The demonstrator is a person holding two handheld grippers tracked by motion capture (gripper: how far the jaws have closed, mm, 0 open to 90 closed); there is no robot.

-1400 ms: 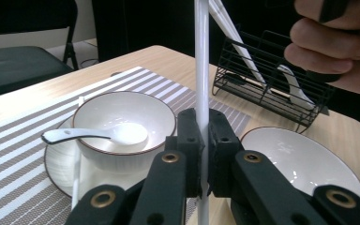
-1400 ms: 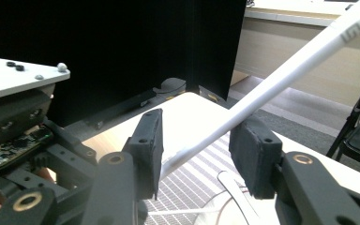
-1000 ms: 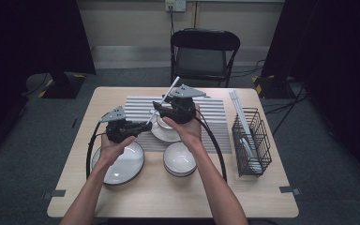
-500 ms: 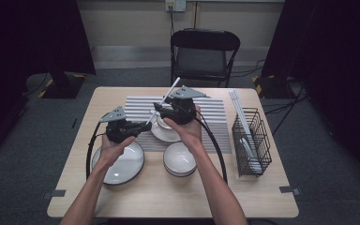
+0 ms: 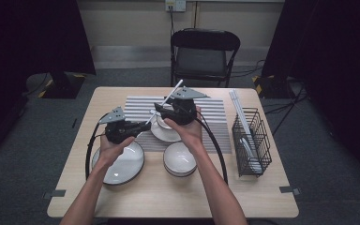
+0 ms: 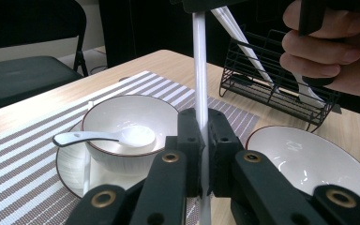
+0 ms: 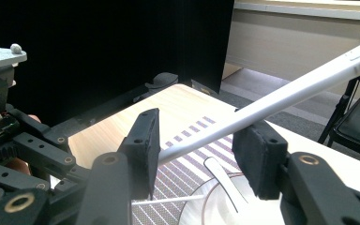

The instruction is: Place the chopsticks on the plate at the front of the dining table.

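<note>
White ware is laid out on the wooden table. From the left: one wide shallow plate near the front left, one bowl on a saucer on the striped mat with one spoon lying in it, one more bowl in front of that, and one black wire basket at the right edge holding two long white sticks and a white utensil. One loose white chopstick is being handled between the grippers.

One black folding chair stands behind the table on grey carpet, with dark curtains on both sides and a pale wall at the back.

Both forearms come in from the bottom of the high view. The left gripper is held over the mat's left edge, pointing right, its jaws clamped tight on the chopstick's lower end. The right gripper hovers above the saucer bowl, pointing left; its jaws stand partly open on either side of the slanting chopstick, the shaft passing between the pads without a firm pinch.
</note>
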